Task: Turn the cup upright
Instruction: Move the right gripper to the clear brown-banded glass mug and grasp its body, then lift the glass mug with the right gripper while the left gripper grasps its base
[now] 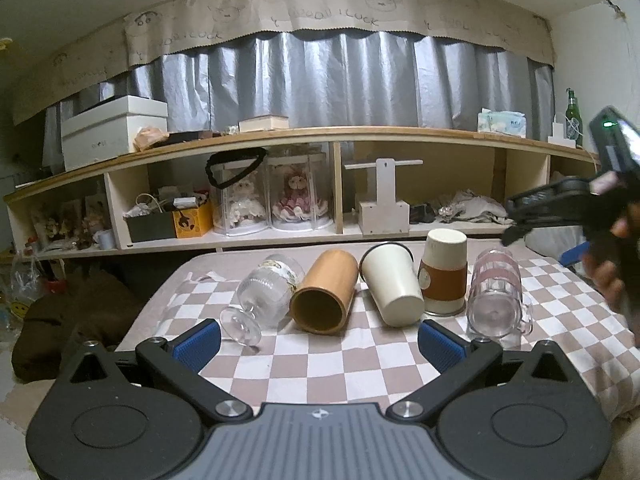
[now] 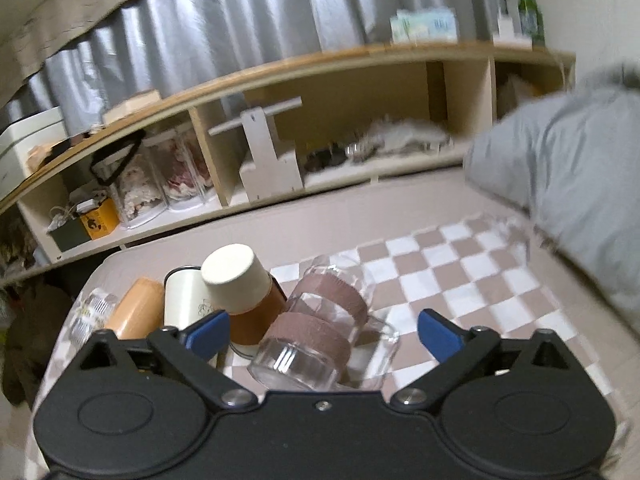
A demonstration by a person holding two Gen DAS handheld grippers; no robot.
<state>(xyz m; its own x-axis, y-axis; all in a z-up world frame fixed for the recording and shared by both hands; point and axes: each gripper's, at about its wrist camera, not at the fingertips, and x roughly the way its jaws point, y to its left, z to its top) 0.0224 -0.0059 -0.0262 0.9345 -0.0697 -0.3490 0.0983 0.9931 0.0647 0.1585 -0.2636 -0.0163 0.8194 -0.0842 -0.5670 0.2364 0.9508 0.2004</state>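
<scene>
in the right wrist view the right gripper (image 2: 323, 340) fills the bottom of the frame, its blue-padded fingers (image 2: 208, 334) spread wide and closed on nothing. just beyond them, low and centre, lies the clear glass mug with two pinkish-brown bands (image 2: 320, 332). its thick base points toward the camera at lower centre and its long axis runs away toward upper right, so it looks tipped or mouth-down rather than upright; motion blur keeps me from saying which. its handle seems to sit on the right side of the frame. the mug lies between the two fingers in the picture, slightly left of the midpoint, with no contact visible.

in the left wrist view the left gripper (image 1: 319, 344) sits at bottom centre, fingers also wide and empty, over the brown-and-white checked cloth (image 1: 312, 368) on the tabletop. beyond it stands a row of vessels: a clear stemmed glass (image 1: 260, 300) on its side at left, a tan cylindrical cup (image 1: 324, 296) lying with its mouth toward the camera, a cream tapered cup (image 1: 394, 284) lying base toward the camera, a cream-and-brown cup (image 1: 443, 276) standing inverted, and the banded mug at right.

my judgement: the right gripper is nearer the banded mug, and the coming move depends on closing across its body, square to that axis.
</scene>
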